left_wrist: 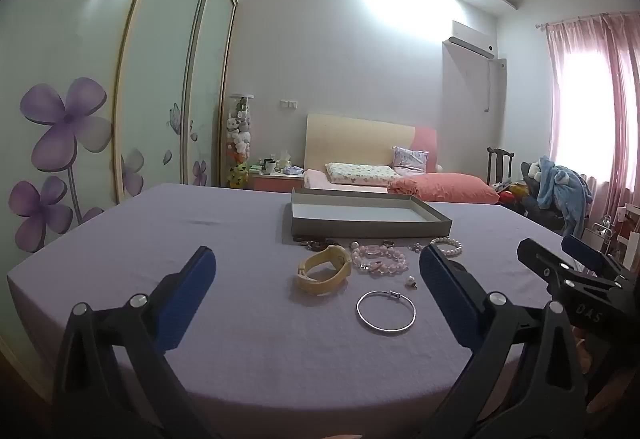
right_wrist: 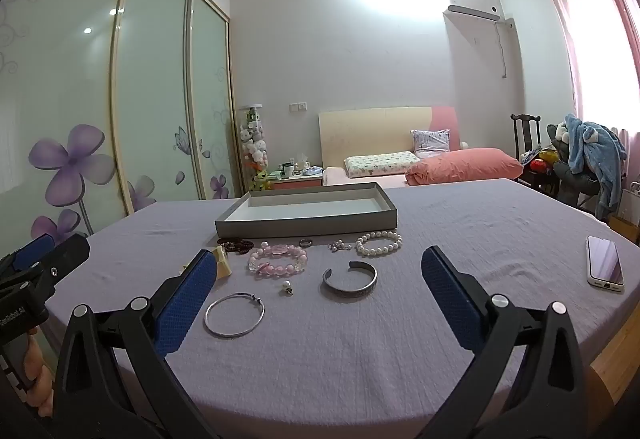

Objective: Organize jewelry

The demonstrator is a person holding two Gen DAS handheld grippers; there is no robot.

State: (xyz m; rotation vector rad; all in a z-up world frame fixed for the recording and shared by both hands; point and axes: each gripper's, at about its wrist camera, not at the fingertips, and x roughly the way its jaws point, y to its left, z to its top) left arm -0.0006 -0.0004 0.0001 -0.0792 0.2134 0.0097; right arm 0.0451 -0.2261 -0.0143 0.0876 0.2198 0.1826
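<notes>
Jewelry lies on a purple-covered table in front of an empty grey tray (left_wrist: pixel 368 229) (right_wrist: pixel 304 227). The pieces include a yellow watch (left_wrist: pixel 324 273), a pink bead bracelet (left_wrist: pixel 380 259) (right_wrist: pixel 278 259), a thin silver bangle (left_wrist: pixel 386 313) (right_wrist: pixel 234 315), a pearl bracelet (left_wrist: pixel 448 245) (right_wrist: pixel 378 243), a dark silver cuff (right_wrist: pixel 350 281), a ring (right_wrist: pixel 306 242), dark beads (right_wrist: pixel 236 244) and a small pearl charm (right_wrist: pixel 287 288). My left gripper (left_wrist: pixel 317 250) is open, short of the watch and bangle. My right gripper (right_wrist: pixel 319 254) is open, short of the cuff. Neither holds anything.
A phone (right_wrist: pixel 604 269) lies near the table's right edge. Behind the table are a bed with pink pillows (right_wrist: pixel 464 163), a flower-painted wardrobe (left_wrist: pixel 80 127) on the left, and a chair with clothes (right_wrist: pixel 592 155) by the pink curtain.
</notes>
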